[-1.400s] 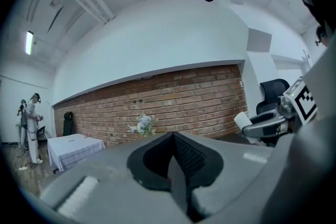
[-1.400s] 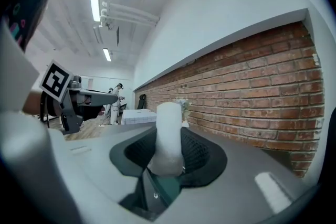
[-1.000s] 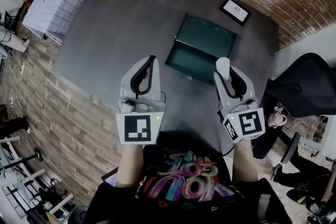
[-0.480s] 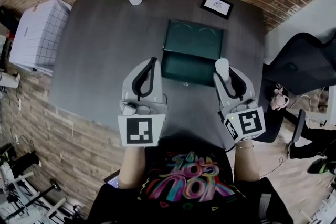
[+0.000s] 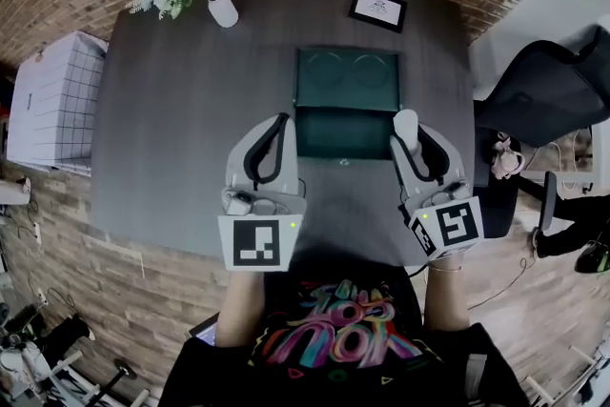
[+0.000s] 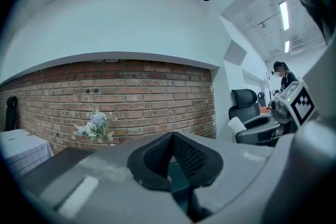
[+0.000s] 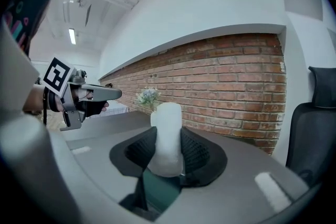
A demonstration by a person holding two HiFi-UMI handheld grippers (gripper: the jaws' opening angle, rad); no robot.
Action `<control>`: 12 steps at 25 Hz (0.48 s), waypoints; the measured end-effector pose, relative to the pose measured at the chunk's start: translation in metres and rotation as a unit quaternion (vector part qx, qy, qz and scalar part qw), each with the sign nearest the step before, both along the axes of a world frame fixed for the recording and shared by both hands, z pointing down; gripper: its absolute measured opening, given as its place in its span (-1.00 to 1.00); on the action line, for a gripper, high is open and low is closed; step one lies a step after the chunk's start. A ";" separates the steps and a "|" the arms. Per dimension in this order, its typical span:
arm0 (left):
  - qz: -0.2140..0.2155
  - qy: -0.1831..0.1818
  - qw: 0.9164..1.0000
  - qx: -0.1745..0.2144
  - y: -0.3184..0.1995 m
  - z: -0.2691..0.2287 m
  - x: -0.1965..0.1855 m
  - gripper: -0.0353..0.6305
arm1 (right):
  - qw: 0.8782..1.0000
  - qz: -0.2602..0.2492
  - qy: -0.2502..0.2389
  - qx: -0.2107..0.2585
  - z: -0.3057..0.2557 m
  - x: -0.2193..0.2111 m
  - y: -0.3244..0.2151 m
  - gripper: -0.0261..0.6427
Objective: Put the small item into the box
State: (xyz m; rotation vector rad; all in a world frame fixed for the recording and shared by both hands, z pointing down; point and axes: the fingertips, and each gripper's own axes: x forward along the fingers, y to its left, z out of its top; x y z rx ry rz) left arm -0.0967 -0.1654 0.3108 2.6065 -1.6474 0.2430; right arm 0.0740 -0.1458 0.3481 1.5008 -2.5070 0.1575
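Brick-walled room, dark tabletop [image 5: 191, 138]: the white small item [image 7: 167, 128] sits clamped in the right tongs [image 7: 168, 152], just short of the open green box [image 5: 345, 133].
I'd carry it level over the opening before releasing. The left tongs [image 6: 170, 157] are clenched on nothing. Only the head view places the box; only the right gripper view shows the pads [image 7: 195, 155] squeezing the item.

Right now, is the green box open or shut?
Open: the green box shows its dark inside, with the lid laid back flat behind it.
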 end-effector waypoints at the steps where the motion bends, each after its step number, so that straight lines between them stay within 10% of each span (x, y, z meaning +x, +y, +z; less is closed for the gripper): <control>1: 0.003 0.001 1.000 -0.003 -0.001 0.002 -0.001 -0.89 | 1.000 0.003 0.001 -0.002 0.001 0.000 -0.001 -0.51; 12: 0.018 0.019 1.000 -0.016 -0.010 0.010 -0.002 -0.89 | 1.000 0.007 0.016 -0.018 0.005 -0.006 -0.008 -0.51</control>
